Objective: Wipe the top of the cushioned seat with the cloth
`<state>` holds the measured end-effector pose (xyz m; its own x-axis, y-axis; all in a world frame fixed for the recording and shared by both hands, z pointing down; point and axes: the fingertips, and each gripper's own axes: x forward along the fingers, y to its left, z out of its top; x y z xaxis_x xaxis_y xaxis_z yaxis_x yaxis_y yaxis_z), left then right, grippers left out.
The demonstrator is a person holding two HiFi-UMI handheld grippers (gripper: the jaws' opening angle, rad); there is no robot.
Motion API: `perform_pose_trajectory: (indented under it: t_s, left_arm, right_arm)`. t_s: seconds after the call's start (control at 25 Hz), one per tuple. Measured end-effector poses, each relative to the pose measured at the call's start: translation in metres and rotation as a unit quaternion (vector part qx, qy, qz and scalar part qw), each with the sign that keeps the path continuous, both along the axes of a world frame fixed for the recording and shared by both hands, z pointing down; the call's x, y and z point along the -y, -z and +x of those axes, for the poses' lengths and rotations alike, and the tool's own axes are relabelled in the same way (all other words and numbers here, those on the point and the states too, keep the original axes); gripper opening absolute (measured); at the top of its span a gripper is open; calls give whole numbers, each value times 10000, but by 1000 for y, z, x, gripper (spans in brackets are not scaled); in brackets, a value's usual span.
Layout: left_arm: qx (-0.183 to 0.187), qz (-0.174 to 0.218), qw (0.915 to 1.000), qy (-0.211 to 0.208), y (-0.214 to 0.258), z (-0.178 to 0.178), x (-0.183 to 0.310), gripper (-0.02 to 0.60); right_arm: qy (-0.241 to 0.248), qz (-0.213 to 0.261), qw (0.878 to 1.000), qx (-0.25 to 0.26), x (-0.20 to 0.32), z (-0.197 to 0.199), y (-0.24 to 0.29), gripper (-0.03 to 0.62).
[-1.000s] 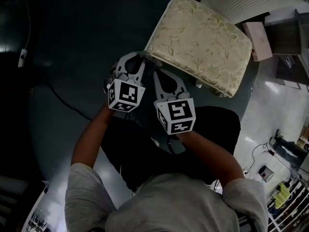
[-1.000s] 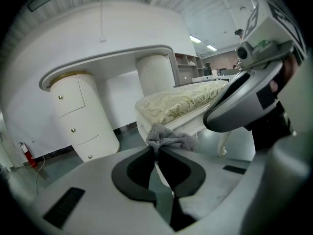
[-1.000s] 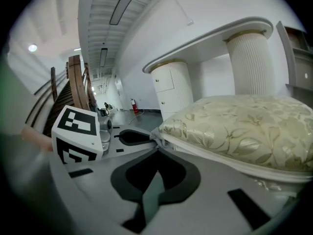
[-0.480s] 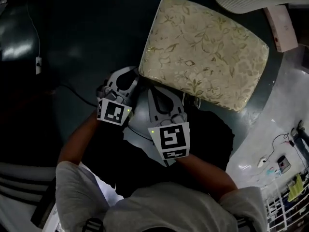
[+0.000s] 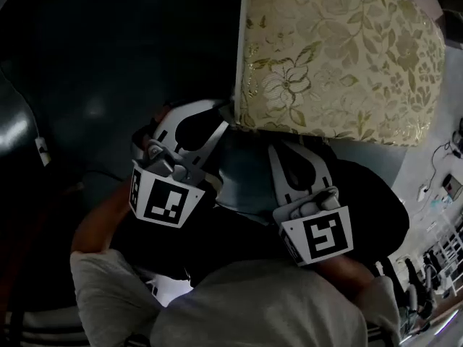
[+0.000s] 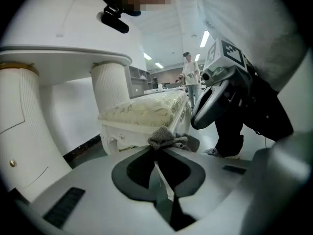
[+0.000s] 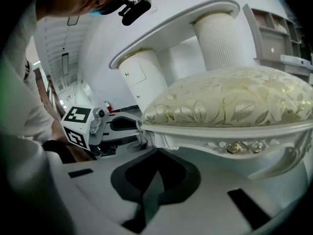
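While the left gripper (image 6: 159, 150) is clamped on a small grey cloth (image 6: 164, 138), that cloth sits by the near corner of the cushioned seat (image 5: 340, 56), against the white frame rather than on the floral top. Wiping does not look begun, so the whole top seems left to do. Further right, the right gripper (image 7: 157, 151) is closed on nothing, just below the seat's front edge.

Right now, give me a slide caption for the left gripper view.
Left tool pinches a grey knitted cloth in front of the cream floral cushioned seat.
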<state>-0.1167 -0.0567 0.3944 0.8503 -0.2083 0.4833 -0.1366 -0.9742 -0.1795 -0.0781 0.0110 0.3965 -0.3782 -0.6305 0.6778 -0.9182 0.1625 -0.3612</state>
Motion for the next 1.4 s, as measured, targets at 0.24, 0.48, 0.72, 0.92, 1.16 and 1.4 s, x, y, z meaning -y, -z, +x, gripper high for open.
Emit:
perform_pose_trajectory:
  t_s: [0.24, 0.48, 0.72, 0.92, 1.16, 1.4]
  left_arm:
    - [-375, 46, 9969, -685, 1, 1, 9, 35]
    - [-354, -58, 9935, -1079, 1, 2, 22, 35]
    - [-407, -243, 9935, -1036, 0, 2, 19, 35]
    - [-707, -336, 9931, -869, 0, 7, 21, 35]
    - [-750, 129, 9936, -839, 0, 8, 27, 35]
    - [-751, 234, 9934, -840, 1, 9, 29, 35]
  right_arm:
    - [-1095, 129, 9934, -327, 10, -24, -9, 9]
    - [-1885, 165, 9727, -1343, 23, -26, -16, 9]
    - [-2632, 370, 9464, -1836, 19, -10, -3, 9]
    - [-3141, 631, 9237, -2099, 21, 4, 7, 9]
    - [-3513, 822, 8989, -2487, 20, 2, 9, 9]
    - [-3833, 951, 8706, -2934, 24, 5, 12, 9]
